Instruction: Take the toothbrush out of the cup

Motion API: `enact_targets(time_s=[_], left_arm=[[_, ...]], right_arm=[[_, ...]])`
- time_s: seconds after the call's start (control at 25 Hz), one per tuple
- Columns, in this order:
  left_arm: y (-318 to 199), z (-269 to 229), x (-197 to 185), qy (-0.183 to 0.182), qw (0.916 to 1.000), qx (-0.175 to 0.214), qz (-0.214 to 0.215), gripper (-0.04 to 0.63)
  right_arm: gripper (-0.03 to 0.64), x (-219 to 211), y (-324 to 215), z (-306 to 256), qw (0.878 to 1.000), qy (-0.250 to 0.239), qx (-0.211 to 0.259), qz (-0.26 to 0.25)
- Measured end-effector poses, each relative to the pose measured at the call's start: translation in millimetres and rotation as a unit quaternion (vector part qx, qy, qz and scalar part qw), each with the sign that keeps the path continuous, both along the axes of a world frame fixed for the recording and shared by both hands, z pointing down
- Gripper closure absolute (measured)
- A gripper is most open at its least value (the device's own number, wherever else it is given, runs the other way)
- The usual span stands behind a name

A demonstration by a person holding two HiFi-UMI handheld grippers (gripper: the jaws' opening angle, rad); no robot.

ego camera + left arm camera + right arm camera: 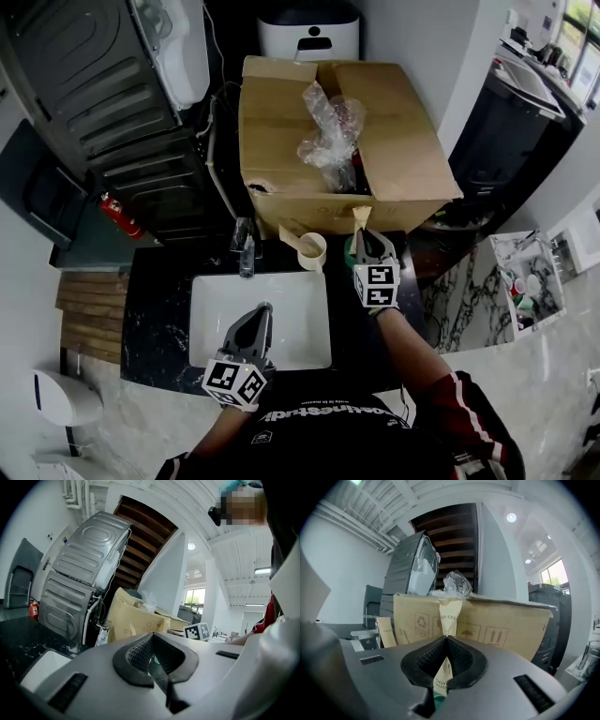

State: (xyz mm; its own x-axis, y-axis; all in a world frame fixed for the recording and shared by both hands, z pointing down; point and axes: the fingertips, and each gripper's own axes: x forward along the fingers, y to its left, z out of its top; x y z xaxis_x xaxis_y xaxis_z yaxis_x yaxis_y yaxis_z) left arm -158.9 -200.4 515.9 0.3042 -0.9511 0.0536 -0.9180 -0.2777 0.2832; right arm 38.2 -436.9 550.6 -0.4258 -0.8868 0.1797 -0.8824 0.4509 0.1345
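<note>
Right gripper (pixel 446 641) fingers grasp the toothbrush (pixel 449 613), which pokes out at 12 o'clock. Lifting it clear of the cup (pixel 349 249) likely remains. Left gripper (pixel 263 309) is clenched and empty.

A cardboard box (pixel 319 178) with crumpled plastic (pixel 330 131) stands behind the white sink (pixel 300 314) and faucet (pixel 247 255).

White sink (pixel 302 302) set in a black marble counter (pixel 157 319), cardboard box (pixel 281 141) beyond it, bright window (pixel 194 598) far right.
</note>
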Motion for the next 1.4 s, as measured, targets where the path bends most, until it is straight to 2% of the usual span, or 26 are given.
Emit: enact_targets(time_s=[0.2, 0.36, 0.6, 0.84, 1.04, 1.2, 1.4], left_arm=[[5.2, -5.2, 0.9, 0.004, 0.9999, 0.01, 0.003, 0.58], [9.9, -9.2, 3.1, 0.008, 0.9998, 0.016, 0.009, 0.58], [9.0, -11.3, 10.2, 0.011, 0.9994, 0.022, 0.026, 0.58], [3.2, -12.4, 23.8, 0.017, 0.9986, 0.024, 0.044, 0.58], [-2.6, -12.0, 38.1, 0.019, 0.9975, 0.025, 0.063, 0.58], [-4.3, -11.0, 46.9, 0.018, 0.9967, 0.022, 0.076, 0.58], [-3.0, -9.3, 56.3, 0.017, 0.996, 0.019, 0.085, 0.58]], right_arm=[[0.58, -4.0, 3.0, -48.4, 0.999, -0.012, 0.038, -0.006], [0.58, -0.1, 14.0, -64.7, 0.999, -0.013, 0.047, -0.002], [0.579, 9.1, 66.9, -68.4, 0.999, -0.038, 0.033, -0.013], [0.58, 13.7, 147.3, -52.2, 0.999, -0.024, 0.018, -0.019], [0.58, 23.2, 201.0, -55.8, 0.998, -0.064, -0.004, -0.014], [0.58, 29.1, 222.6, -61.5, 0.996, -0.093, -0.007, 0.004], [0.579, 29.6, 229.3, -62.6, 0.996, -0.086, -0.001, 0.001]])
